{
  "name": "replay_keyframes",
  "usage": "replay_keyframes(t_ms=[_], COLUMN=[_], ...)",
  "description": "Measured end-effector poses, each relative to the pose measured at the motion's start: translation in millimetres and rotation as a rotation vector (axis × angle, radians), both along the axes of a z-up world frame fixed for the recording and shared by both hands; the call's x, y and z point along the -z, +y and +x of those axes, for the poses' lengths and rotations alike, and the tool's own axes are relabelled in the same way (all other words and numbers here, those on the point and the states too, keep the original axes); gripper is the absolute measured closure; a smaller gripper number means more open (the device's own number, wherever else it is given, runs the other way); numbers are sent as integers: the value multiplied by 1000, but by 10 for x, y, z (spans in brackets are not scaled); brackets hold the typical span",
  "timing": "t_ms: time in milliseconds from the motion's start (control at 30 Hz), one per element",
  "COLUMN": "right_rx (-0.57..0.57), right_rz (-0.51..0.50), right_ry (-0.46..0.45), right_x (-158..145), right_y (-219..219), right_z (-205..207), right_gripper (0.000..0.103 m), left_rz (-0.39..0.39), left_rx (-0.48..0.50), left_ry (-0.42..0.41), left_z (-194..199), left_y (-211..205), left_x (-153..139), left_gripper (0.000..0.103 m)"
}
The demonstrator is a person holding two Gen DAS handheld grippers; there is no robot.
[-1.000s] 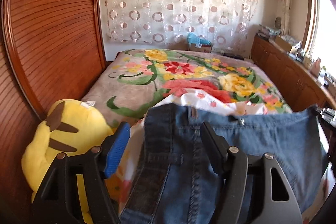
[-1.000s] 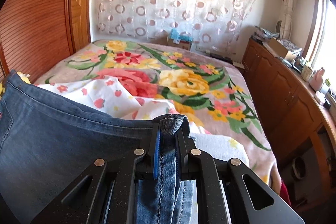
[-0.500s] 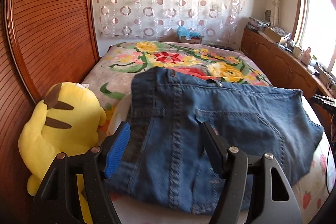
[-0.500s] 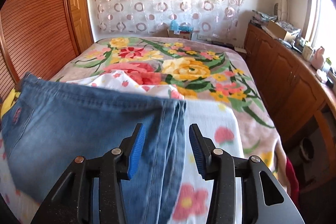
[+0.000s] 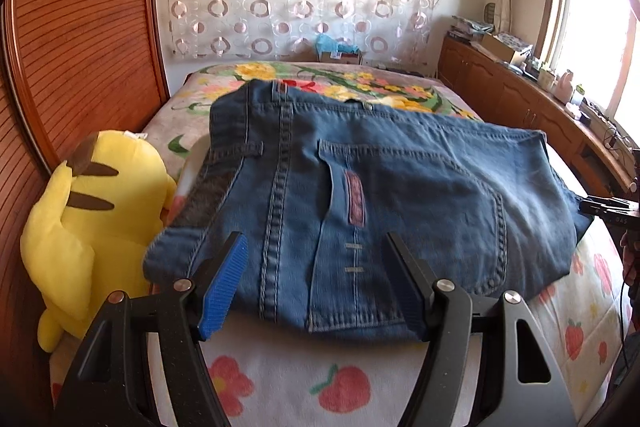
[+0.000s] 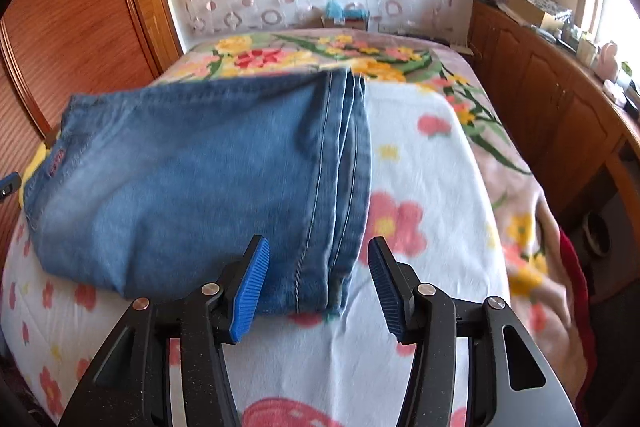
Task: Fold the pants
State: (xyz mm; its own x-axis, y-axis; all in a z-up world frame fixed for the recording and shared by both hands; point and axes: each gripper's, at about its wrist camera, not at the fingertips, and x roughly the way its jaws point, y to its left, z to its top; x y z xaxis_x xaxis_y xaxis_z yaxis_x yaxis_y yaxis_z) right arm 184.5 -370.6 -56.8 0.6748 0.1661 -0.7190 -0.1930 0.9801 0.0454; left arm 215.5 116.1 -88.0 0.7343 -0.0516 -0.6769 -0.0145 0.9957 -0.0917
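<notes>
Folded blue jeans (image 5: 380, 195) lie flat on the bed, waistband end toward the left wrist view, back pocket up. My left gripper (image 5: 316, 267) is open just in front of their near edge, nothing pressed between its pads. In the right wrist view the jeans (image 6: 192, 179) show their stacked folded edges on the right side. My right gripper (image 6: 318, 275) hovers at the near corner of that edge, its jaws opening; the denim lies between them but the pads do not press it.
A yellow plush toy (image 5: 92, 223) sits left of the jeans against the wooden headboard (image 5: 80, 27). A white flowered sheet (image 6: 420, 187) covers the near bed, a floral blanket (image 6: 320, 55) the far part. Wooden cabinets (image 6: 552, 107) line the right side.
The right gripper let go of the folded jeans edge and drew back. Both grippers pulled away toward the near side, and the jeans now lie flat on the bed.
</notes>
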Motion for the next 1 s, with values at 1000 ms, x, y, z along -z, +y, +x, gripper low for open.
replay_keyframes(t_ms=[1000], right_rx=[-40], right_rz=[-36], right_ry=[-52], right_x=[210], right_y=[144], right_z=[-146], right_gripper=[59], left_rz=[-7], left_rx=[-211], left_ry=[42], left_z=[-18], left_y=[693], left_x=[133], left_gripper=[33])
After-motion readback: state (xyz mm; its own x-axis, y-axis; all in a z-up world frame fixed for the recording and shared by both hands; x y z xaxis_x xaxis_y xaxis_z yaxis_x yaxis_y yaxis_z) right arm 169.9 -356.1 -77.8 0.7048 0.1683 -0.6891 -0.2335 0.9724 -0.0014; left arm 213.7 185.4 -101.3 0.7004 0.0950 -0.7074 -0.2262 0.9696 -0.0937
